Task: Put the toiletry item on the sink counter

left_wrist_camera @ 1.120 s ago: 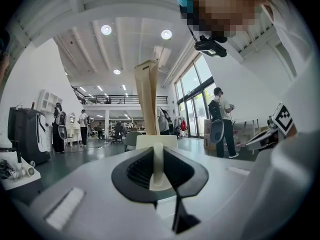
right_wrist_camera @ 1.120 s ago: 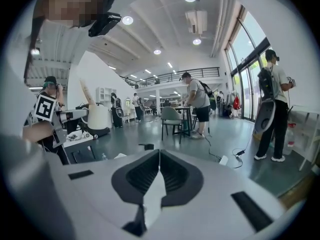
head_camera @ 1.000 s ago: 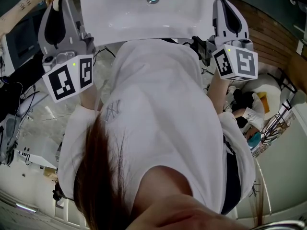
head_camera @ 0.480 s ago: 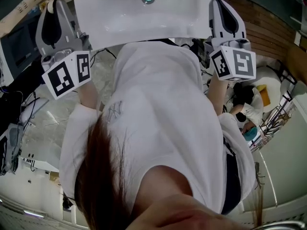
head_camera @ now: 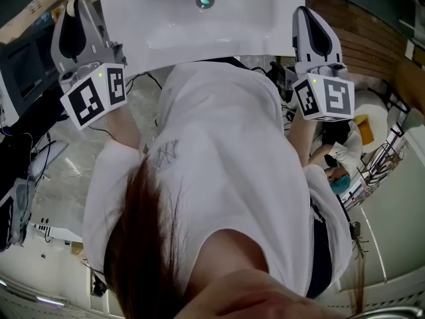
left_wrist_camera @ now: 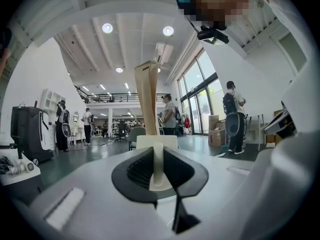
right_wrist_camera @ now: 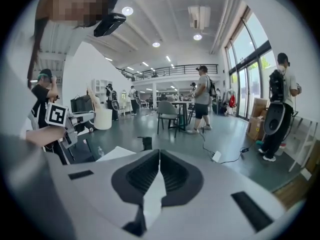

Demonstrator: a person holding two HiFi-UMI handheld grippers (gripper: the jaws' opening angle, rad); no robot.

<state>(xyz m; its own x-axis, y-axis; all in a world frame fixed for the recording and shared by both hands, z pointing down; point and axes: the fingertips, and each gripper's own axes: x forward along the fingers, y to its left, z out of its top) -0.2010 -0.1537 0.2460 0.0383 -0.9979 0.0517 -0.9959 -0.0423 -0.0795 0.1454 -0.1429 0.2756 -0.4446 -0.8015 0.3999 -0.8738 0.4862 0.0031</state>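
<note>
left gripper [left_wrist_camera: 157, 156]: fingers clamped on toiletry tube [left_wrist_camera: 147, 99], its length upright | sink [head_camera: 199, 42] bench close at its right | right gripper [right_wrist_camera: 159, 156]: fingers clenched, empty

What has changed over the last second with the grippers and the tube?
The left gripper has edged slightly up the head view beside the sink, carrying the cream tube. Nothing taken or let go: its jaws stay clamped on the tube. The right gripper stays shut and empty at the sink's other side.

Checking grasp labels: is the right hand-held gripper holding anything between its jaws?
No, the right gripper view shows the right hand-held gripper with its jaws closed together and nothing between them.
</note>
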